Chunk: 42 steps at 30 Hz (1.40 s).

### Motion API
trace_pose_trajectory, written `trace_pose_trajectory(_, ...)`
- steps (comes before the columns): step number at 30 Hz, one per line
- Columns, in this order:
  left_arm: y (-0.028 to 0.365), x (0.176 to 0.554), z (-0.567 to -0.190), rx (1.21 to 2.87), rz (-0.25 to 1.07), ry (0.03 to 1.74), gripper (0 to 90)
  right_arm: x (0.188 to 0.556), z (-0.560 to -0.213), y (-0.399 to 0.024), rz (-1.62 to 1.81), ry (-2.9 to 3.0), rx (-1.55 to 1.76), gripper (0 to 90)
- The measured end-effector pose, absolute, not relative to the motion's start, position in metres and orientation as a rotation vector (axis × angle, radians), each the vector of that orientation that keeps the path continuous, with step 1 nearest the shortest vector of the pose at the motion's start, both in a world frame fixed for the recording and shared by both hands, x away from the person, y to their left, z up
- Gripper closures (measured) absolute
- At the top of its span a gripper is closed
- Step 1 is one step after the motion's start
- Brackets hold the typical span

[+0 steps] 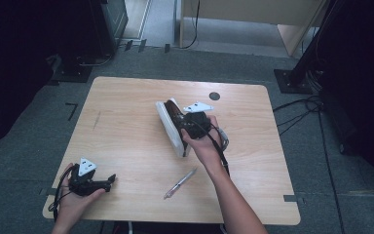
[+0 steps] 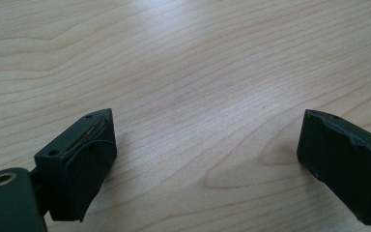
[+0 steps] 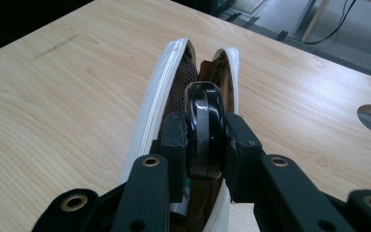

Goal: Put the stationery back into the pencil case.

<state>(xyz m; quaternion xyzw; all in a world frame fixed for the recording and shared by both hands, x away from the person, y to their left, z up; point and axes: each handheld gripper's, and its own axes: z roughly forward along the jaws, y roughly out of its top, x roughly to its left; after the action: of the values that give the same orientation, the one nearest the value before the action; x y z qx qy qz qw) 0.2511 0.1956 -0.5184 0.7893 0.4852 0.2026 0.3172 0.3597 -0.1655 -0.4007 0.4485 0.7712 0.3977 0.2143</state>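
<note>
Black and glossy, the small round object (image 3: 204, 130) sits clamped between the right gripper (image 3: 204, 145) pads, poised right at the mouth of the white zip pouch (image 3: 174, 96). What exactly it is can't be told from here, perhaps a compact or a roll of tape. It looks hard and smooth, so likely slippery under the pads; the grip across its flat faces, edge up, seems the sensible hold, and squeezing its curved rim would risk it popping out. The pouch stands on edge near the middle of the table (image 1: 126, 146), gaping open, mesh lining visible inside. Soft-sided and light, by the look of it, it could tip or slide if nudged. From above, the right gripper (image 1: 195, 124) hovers over the pouch (image 1: 171, 127). A pen (image 1: 180, 184) lies nearer the person, well apart from it. Over at the near left corner, the left gripper (image 1: 108, 181) rests low, jaws wide apart over bare wood, holding nothing.
</note>
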Motion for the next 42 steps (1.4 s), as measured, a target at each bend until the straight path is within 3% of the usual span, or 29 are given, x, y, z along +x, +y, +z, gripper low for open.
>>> trace_pose_trajectory(7, 0.195, 0.251, -0.518, 2.076, 0.533, 1.278, 7.0, 0.372, -0.399, -0.159, 1.094, 2.160, 1.263, 72.7)
trace_pose_trajectory(12, 0.195, 0.251, -0.518, 2.076, 0.533, 1.277, 7.1, 0.377, -0.398, -0.159, 1.102, 2.153, 1.285, 81.5)
trace_pose_trajectory(17, 0.196, 0.251, -0.518, 2.076, 0.532, 1.276, 7.1, 0.374, -0.397, -0.160, 1.127, 2.149, 1.273, 80.9)
trace_pose_trajectory(28, 0.196, 0.250, -0.517, 2.064, 0.533, 1.279, 8.3, 0.340, -0.390, -0.176, 1.250, 2.132, 1.194, 76.3)
trace_pose_trajectory(42, 0.197, 0.250, -0.517, 2.050, 0.528, 1.285, 8.4, 0.285, -0.415, -0.218, 1.407, 2.168, 1.099, 69.7)
